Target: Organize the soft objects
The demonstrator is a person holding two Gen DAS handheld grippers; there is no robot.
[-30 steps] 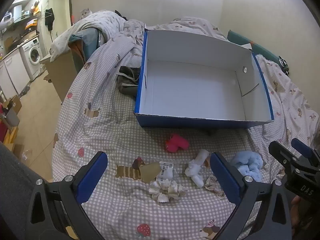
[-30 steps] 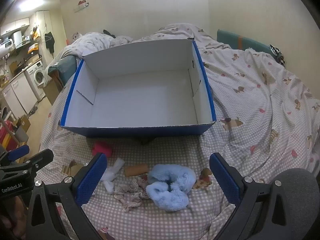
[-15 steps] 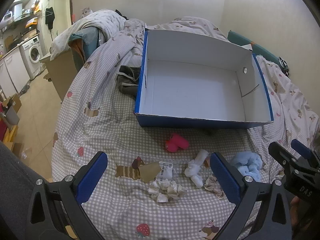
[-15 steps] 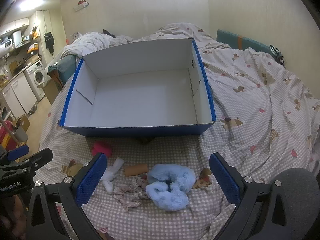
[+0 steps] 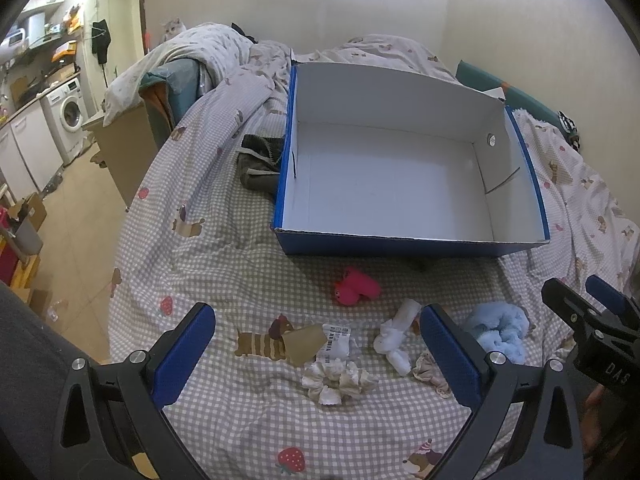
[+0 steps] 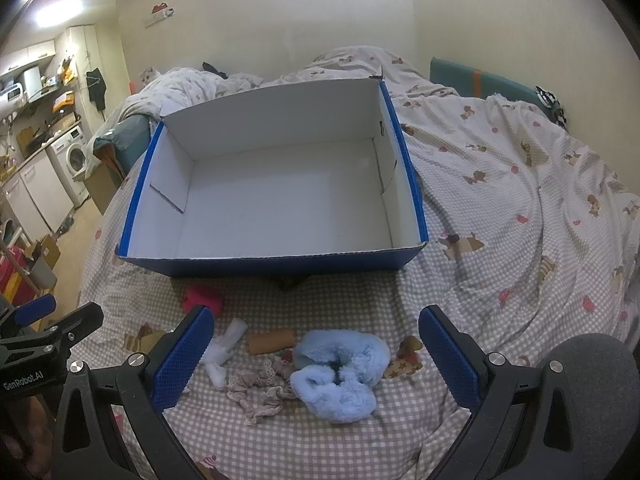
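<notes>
An empty blue box with white inside (image 5: 400,184) (image 6: 280,200) sits on the checked bedspread. In front of it lie a pink soft item (image 5: 357,287) (image 6: 202,299), a white knotted cloth (image 5: 394,338) (image 6: 224,350), a cream scrunchie (image 5: 340,378), a beige lace piece (image 6: 260,388), a brown roll (image 6: 271,341) and a fluffy light-blue item (image 6: 340,374) (image 5: 498,330). My left gripper (image 5: 316,354) is open above the scrunchie. My right gripper (image 6: 316,354) is open above the light-blue item. Both are empty.
A brown paper tag with a barcode label (image 5: 320,342) lies by the scrunchie. A dark garment (image 5: 258,160) lies left of the box. The bed's left edge drops to the floor, with a washing machine (image 5: 66,120) and cabinets beyond. A teal cushion (image 6: 480,84) lies by the wall.
The left gripper's view has drifted back and up slightly; the objects sit a little lower and farther. The right gripper has barely moved. Nothing was grasped.
</notes>
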